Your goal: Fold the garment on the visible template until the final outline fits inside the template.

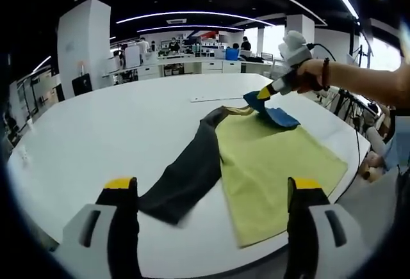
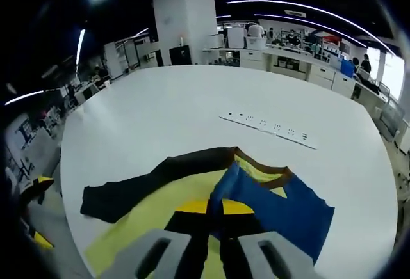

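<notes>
A garment lies flat on the white table (image 1: 96,132): yellow body (image 1: 275,164), dark grey sleeve (image 1: 192,164) stretched toward me, brown collar (image 2: 262,167). Its blue sleeve (image 1: 275,114) is lifted at the tip and folded over the yellow body. My right gripper (image 1: 266,92), held by a person's hand, is shut on that tip. In the right gripper view the blue sleeve (image 2: 282,208) runs from my shut right gripper (image 2: 214,214) out to the right, with the dark sleeve (image 2: 147,186) to the left. My left gripper (image 1: 213,184) hovers open near the garment's hem, holding nothing.
A white power strip (image 2: 269,128) lies on the table beyond the collar, also seen as the power strip (image 1: 211,98). The table's near edge runs just under the left gripper. Desks, a pillar and people stand far behind. A tripod stands at right.
</notes>
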